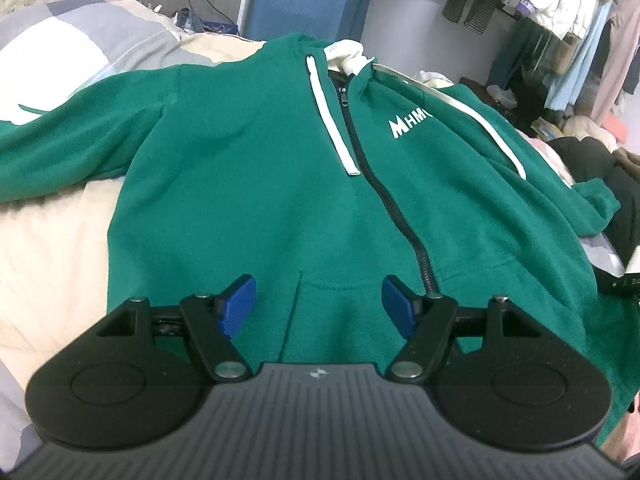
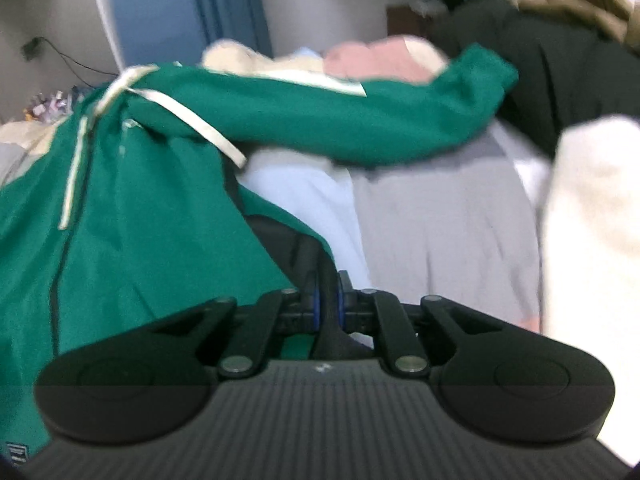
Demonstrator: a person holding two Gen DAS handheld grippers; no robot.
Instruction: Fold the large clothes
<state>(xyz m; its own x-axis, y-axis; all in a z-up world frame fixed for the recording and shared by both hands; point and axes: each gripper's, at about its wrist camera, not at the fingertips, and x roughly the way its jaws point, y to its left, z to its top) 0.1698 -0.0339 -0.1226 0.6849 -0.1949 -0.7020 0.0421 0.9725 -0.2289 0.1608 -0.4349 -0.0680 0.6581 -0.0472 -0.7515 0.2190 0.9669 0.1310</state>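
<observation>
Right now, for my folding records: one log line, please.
green hoodie: flat, zipped | left gripper: open above hem | right gripper: shut on hoodie edge

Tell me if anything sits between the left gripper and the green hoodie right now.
Nothing visible does. The left gripper hangs open right over the green hoodie, above its front pocket beside the zipper. Only bare fabric shows between the blue pads; neither white drawstring reaches that far down.

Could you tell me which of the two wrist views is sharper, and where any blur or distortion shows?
Left wrist view: sharp, the green hoodie and its white logo crisp, fisheye bending the edges. Right wrist view: motion-blurred throughout, the hoodie's sleeve and the clothes behind smeared.
</observation>
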